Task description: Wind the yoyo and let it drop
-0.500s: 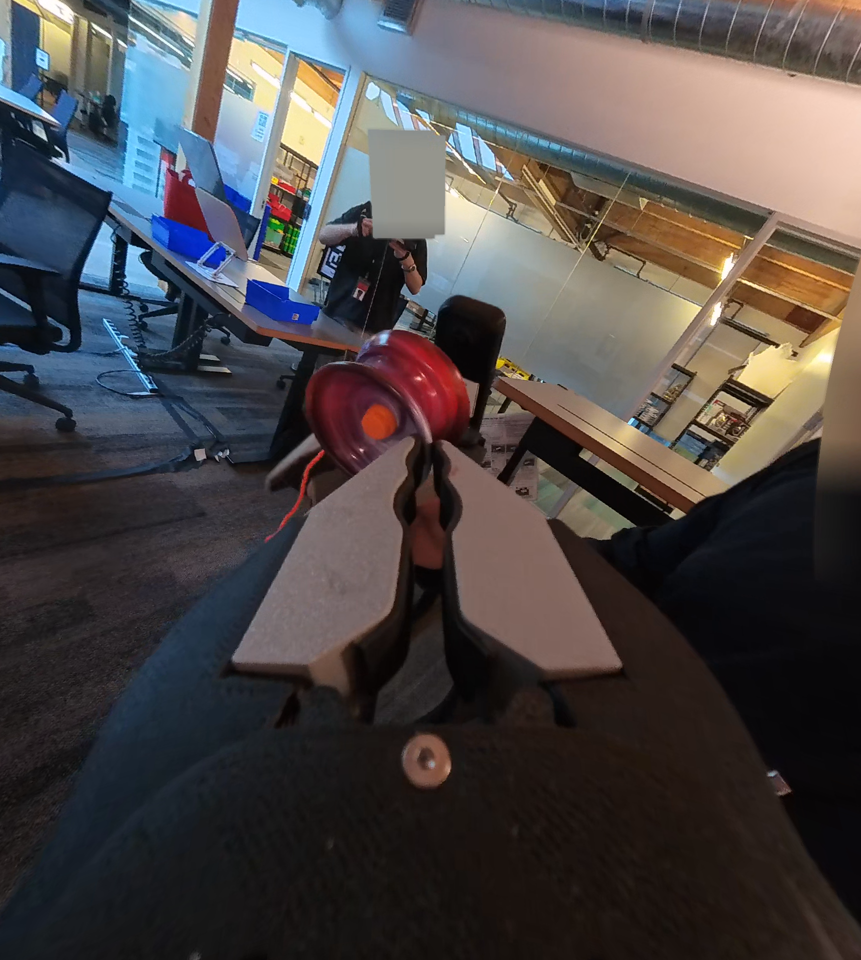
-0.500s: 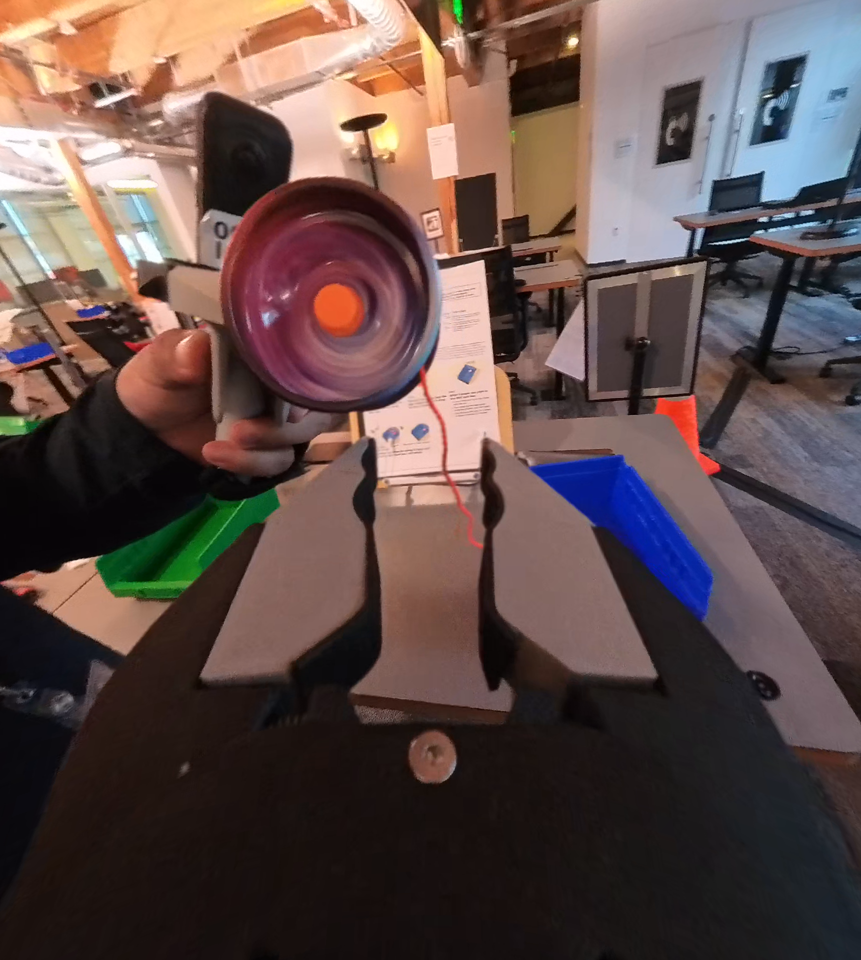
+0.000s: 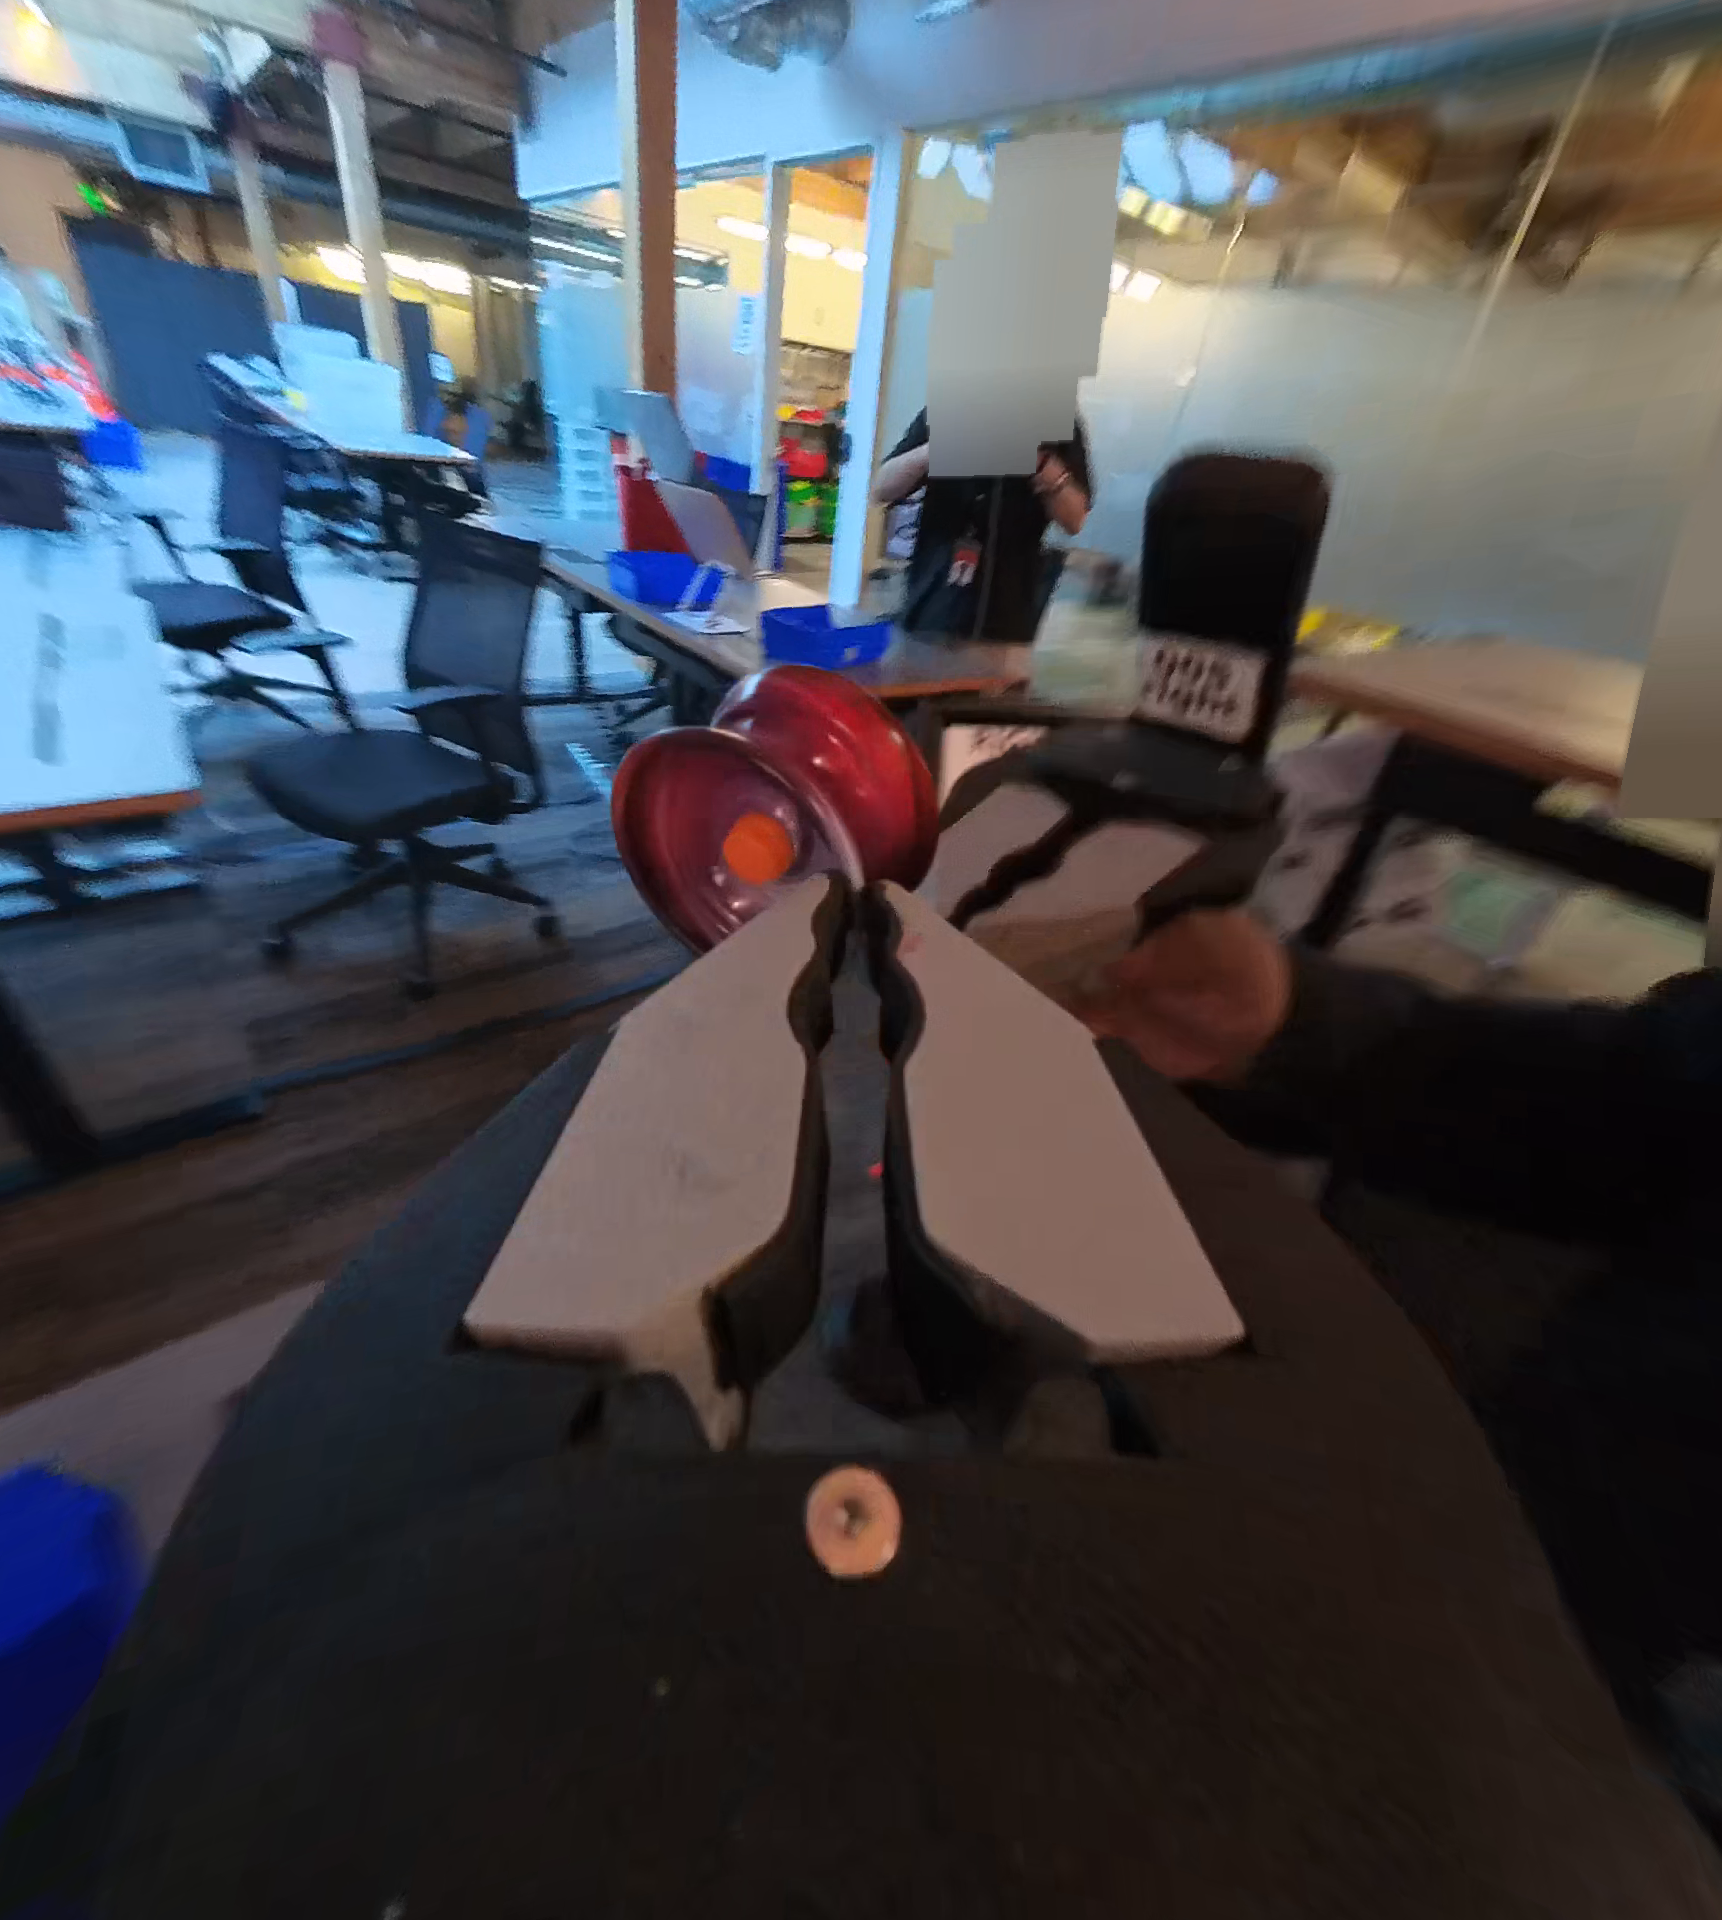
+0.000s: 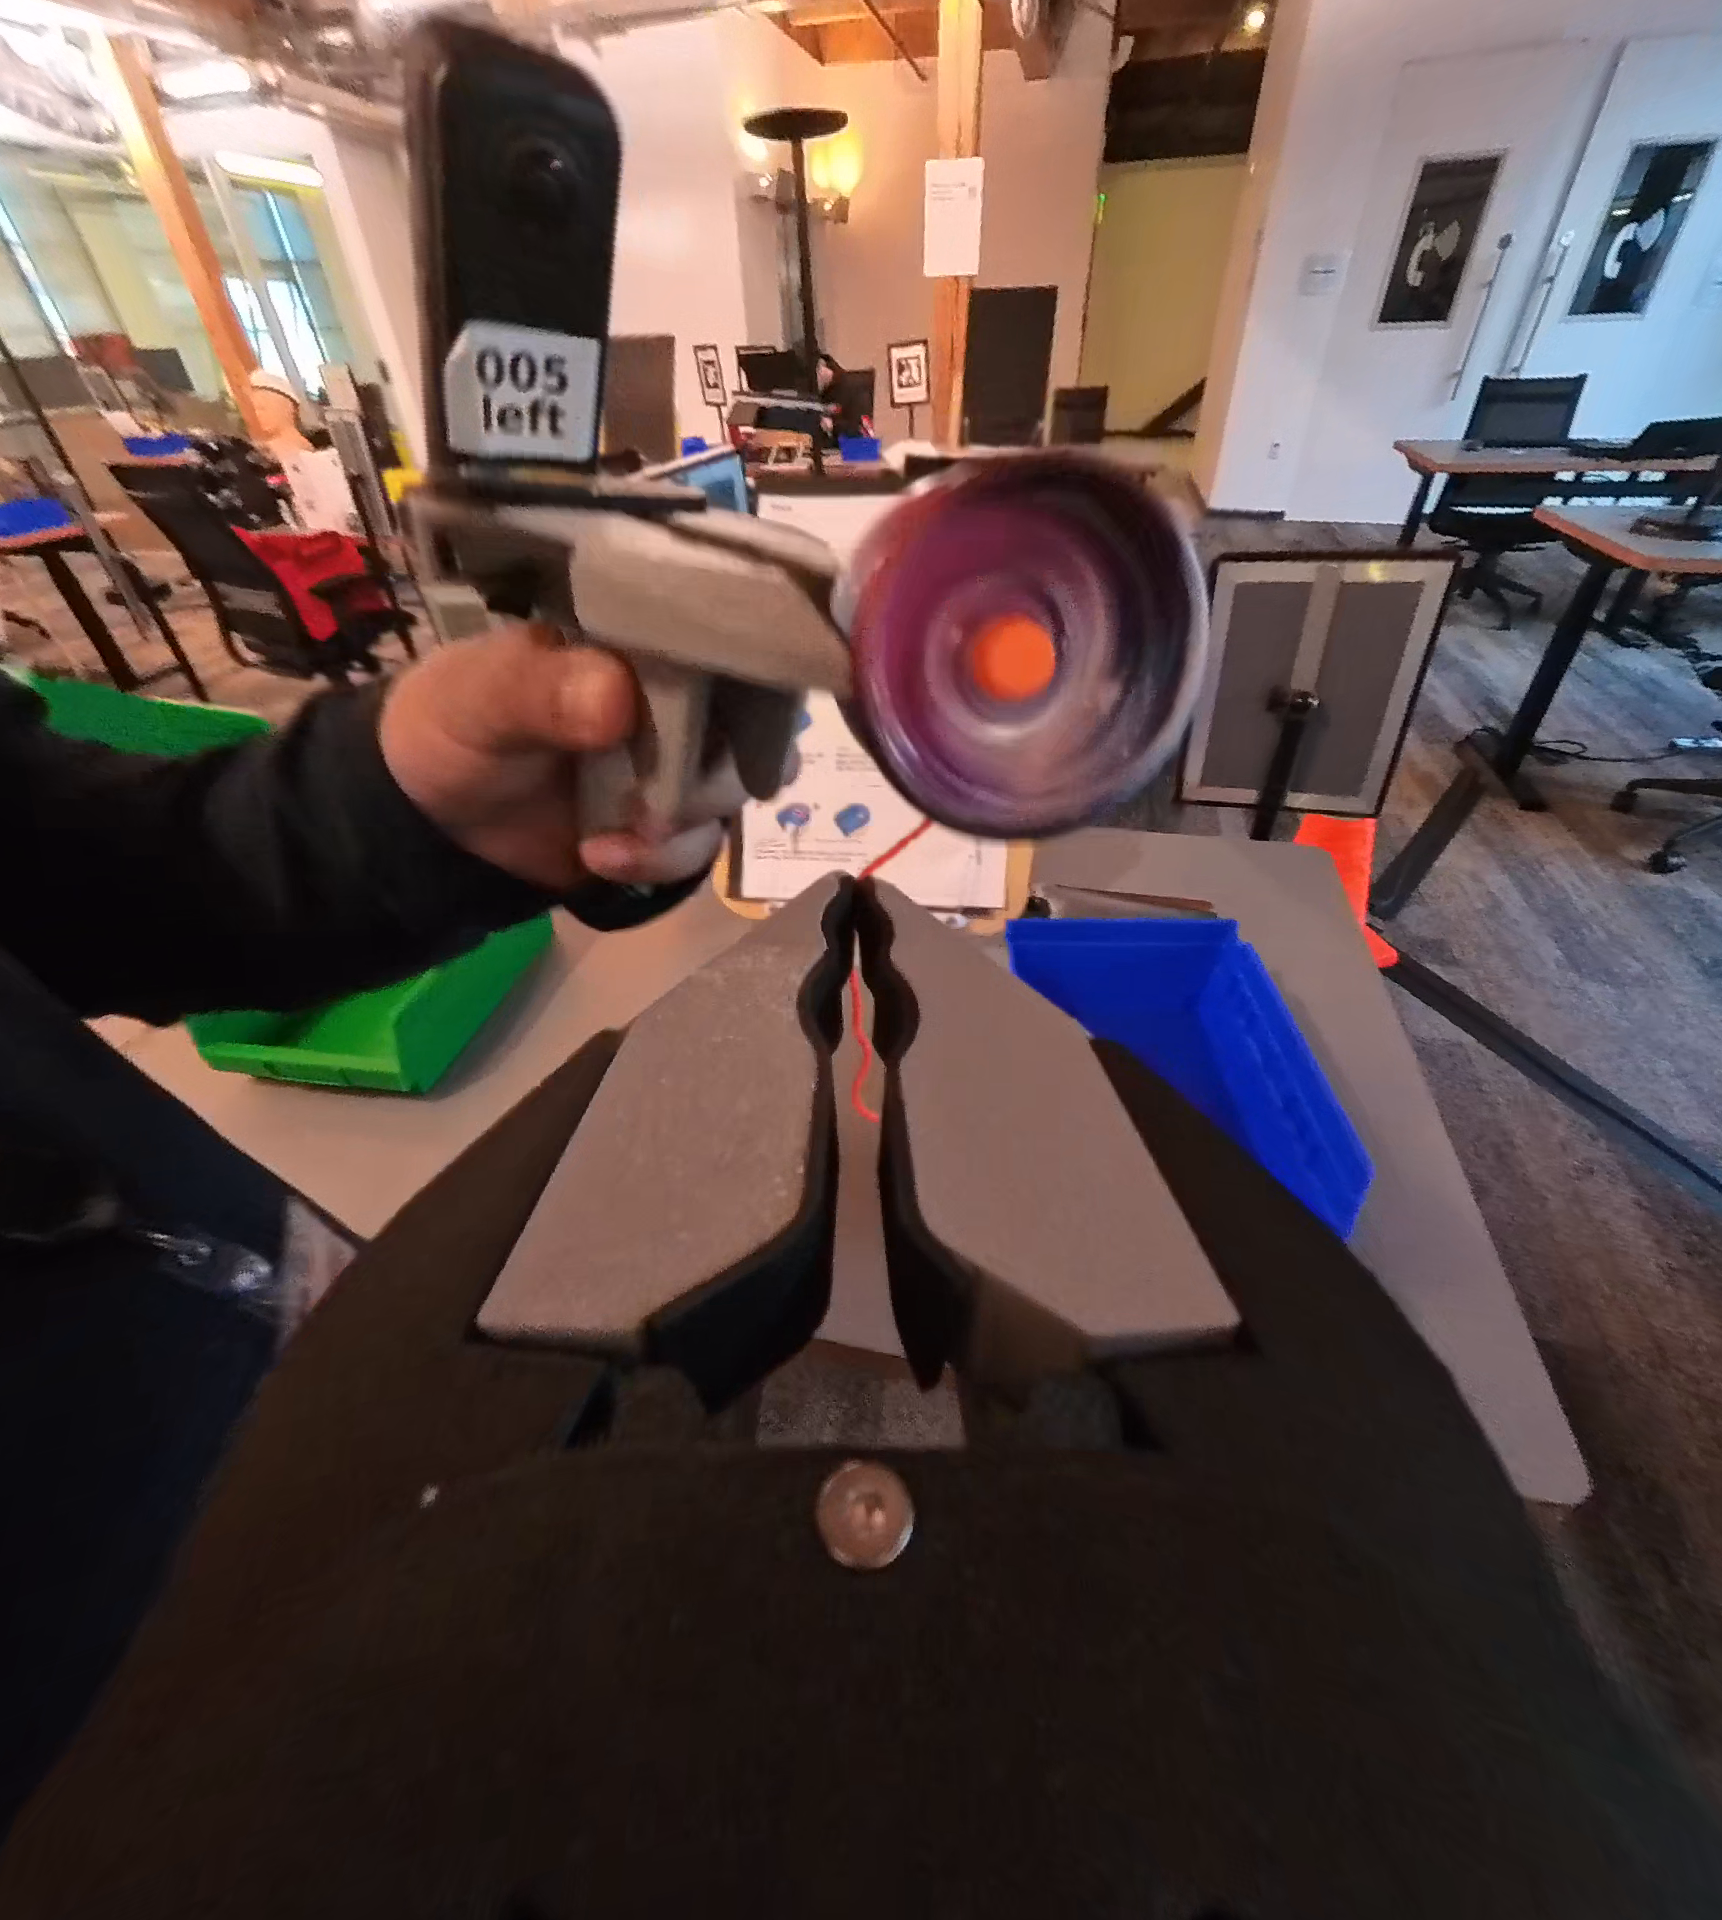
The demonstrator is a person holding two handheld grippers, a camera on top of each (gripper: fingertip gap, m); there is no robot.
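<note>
Yoyo (image 4: 1028, 649) clamped above table edge (image 4: 1522, 1351)

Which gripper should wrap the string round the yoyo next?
Probably the right gripper: its tips pinch the red string just below the yoyo. The left gripper is busy gripping the yoyo's edge.

A green bin (image 4: 369, 1023) and a blue bin (image 4: 1200, 1049) sit well apart on the grey counter (image 4: 1439, 1226), a printed sheet (image 4: 867, 831) on a stand between them at the far edge. An orange cone (image 4: 1340, 852) stands on the floor beyond. Black office chairs (image 3: 389, 769), desks and more blue bins (image 3: 821, 634) fill the room behind
</note>
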